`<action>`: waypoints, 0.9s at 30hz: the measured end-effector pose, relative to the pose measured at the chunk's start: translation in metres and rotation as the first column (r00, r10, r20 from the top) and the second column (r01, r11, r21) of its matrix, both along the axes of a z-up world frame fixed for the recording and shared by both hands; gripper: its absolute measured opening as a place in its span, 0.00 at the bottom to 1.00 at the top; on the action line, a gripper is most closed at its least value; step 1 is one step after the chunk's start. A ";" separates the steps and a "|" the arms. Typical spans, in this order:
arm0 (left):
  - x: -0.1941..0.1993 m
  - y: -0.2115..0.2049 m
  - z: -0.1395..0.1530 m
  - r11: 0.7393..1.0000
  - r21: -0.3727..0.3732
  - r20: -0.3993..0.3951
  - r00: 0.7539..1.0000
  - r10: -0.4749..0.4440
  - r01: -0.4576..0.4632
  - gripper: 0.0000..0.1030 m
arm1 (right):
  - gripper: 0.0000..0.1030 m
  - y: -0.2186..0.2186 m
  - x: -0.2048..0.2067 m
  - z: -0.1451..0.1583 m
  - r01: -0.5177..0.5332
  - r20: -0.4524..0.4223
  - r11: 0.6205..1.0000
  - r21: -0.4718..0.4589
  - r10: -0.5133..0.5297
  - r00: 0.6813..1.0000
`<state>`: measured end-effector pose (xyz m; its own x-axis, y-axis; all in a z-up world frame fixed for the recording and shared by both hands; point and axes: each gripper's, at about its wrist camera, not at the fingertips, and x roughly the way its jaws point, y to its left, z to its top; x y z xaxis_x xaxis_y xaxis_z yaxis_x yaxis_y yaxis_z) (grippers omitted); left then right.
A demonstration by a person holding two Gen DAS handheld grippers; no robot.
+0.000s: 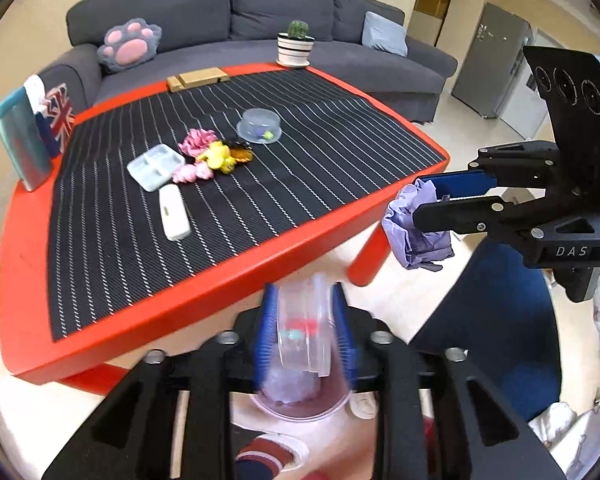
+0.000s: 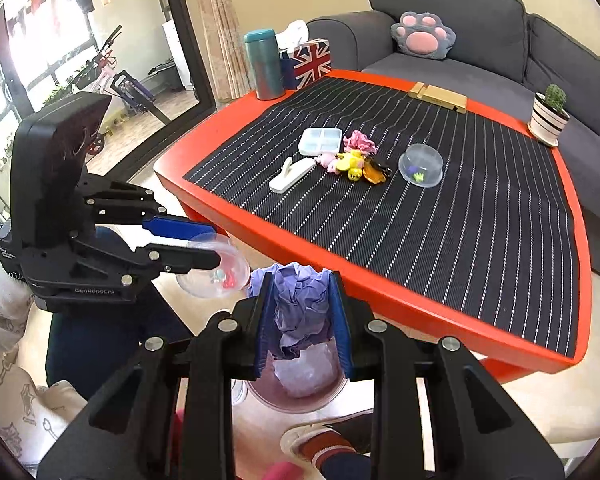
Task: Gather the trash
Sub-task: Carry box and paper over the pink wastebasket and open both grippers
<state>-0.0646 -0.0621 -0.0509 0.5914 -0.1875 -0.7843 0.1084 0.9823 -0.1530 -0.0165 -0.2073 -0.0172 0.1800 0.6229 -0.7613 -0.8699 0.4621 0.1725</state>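
My left gripper [image 1: 306, 330] is shut on a clear plastic bowl [image 1: 304, 332] with small colourful bits inside; it also shows in the right wrist view [image 2: 216, 266]. My right gripper [image 2: 302, 320] is shut on a crumpled purple paper wad [image 2: 300, 304], also visible in the left wrist view [image 1: 416, 224]. Both are off the red table's near edge [image 1: 220, 284], above a clear trash bin [image 2: 300, 380] on the floor that holds pale crumpled paper. More trash lies on the table's striped mat: a pink wad [image 1: 198, 140], yellow and orange wrappers [image 1: 224, 156], another clear bowl [image 1: 259, 126].
On the table stand a white divided tray [image 1: 154, 166], a white hook [image 1: 173, 212], a teal bottle [image 2: 264, 64], a flag tissue box [image 2: 310, 60], wooden blocks [image 2: 440, 96] and a potted cactus [image 2: 550, 116]. A grey sofa [image 1: 260, 20] is behind. A shoe [image 2: 320, 440] is beside the bin.
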 end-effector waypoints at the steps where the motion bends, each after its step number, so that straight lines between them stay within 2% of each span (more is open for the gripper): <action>1: 0.000 -0.001 0.000 1.000 -0.003 0.003 1.000 0.009 -0.009 0.69 | 0.26 -0.001 0.000 -0.001 0.002 -0.002 1.000 0.000 -0.002 1.000; 3: -0.002 0.001 -0.001 0.999 -0.016 0.012 0.999 0.030 -0.030 0.85 | 0.26 -0.003 0.000 -0.003 0.005 -0.008 1.000 0.000 -0.005 1.000; 7: -0.002 0.005 -0.001 0.998 0.000 0.012 0.998 0.068 -0.068 0.91 | 0.26 -0.005 -0.002 -0.007 0.001 -0.018 1.000 0.000 -0.001 1.000; 25: -0.017 0.028 0.014 0.992 -0.002 0.072 0.990 0.122 -0.123 0.92 | 0.29 0.009 -0.013 -0.021 -0.061 -0.069 0.998 0.001 0.061 0.996; 26: -0.018 0.028 0.015 0.992 -0.001 0.073 0.990 0.123 -0.123 0.92 | 0.34 0.009 -0.013 -0.021 -0.067 -0.072 0.998 0.004 0.067 0.995; 27: -0.018 0.028 0.015 0.992 -0.001 0.074 0.990 0.124 -0.124 0.92 | 0.51 0.010 -0.014 -0.021 -0.069 -0.075 0.998 0.011 0.070 0.995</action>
